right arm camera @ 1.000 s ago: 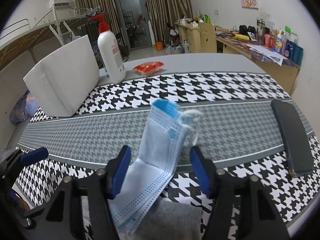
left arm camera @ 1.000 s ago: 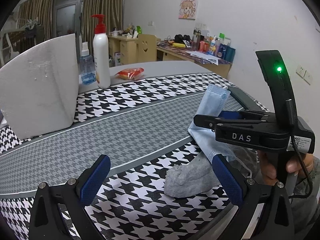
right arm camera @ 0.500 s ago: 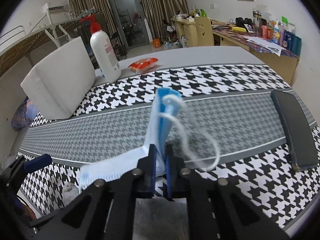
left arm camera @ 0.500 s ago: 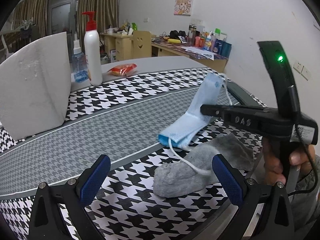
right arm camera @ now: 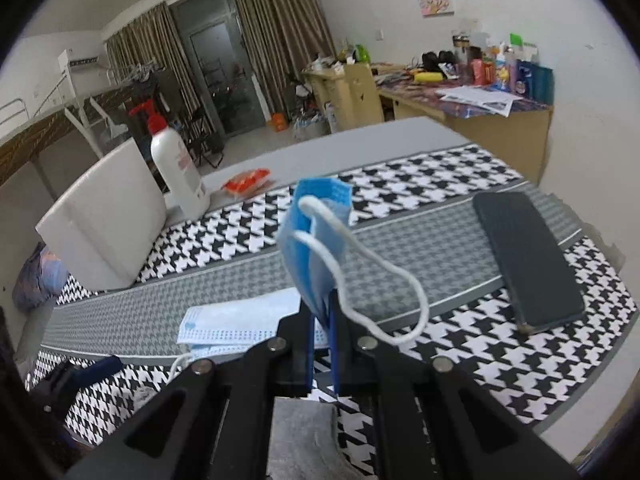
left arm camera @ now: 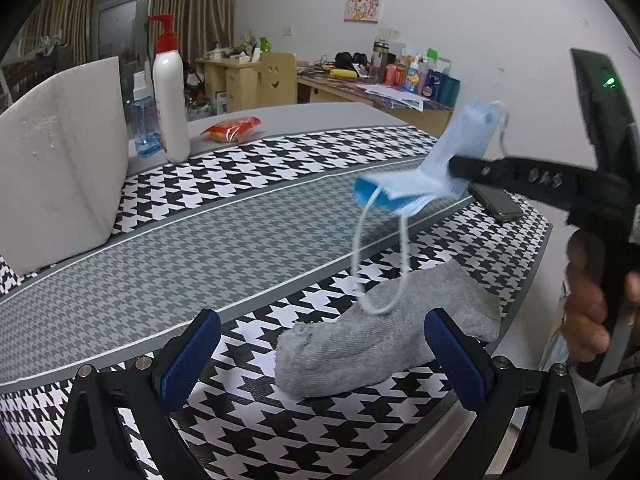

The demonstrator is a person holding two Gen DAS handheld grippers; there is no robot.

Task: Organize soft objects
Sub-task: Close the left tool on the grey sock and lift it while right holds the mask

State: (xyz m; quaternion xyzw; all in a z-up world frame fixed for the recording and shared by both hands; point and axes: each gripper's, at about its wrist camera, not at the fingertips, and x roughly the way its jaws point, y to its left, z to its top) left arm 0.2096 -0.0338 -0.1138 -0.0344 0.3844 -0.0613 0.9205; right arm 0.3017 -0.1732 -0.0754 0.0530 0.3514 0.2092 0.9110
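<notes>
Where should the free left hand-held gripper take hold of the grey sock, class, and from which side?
Grip the grey sock across its narrow middle, coming down from above. It lies flat and limp on the table, so the open left hand-held gripper can straddle it.

Premises: a lived-in room of a home, most likely a bedroom or dormitory room. Evidence follows. Long brown curtains (right arm camera: pixel 276 40) hang at the far side beside a dark glazed door (right arm camera: pixel 224 80). A metal-railed raised bed frame (right arm camera: pixel 48 112) runs along the far left. A wall-mounted air conditioner (right arm camera: pixel 80 60) sits above it. A cartoon picture (left arm camera: pixel 363 1) is fixed to the white wall. At the far right stands a wooden desk (right arm camera: pixel 500 128) crowded with bottles, papers and toiletries. A small wooden cabinet with a cut-out smiling face (left arm camera: pixel 276 80) stands beside it. In the near ground, a table carries a houndstooth-patterned cloth (left arm camera: pixel 240 240), a pump bottle (left arm camera: pixel 171 96) and a phone (right arm camera: pixel 524 260).
</notes>
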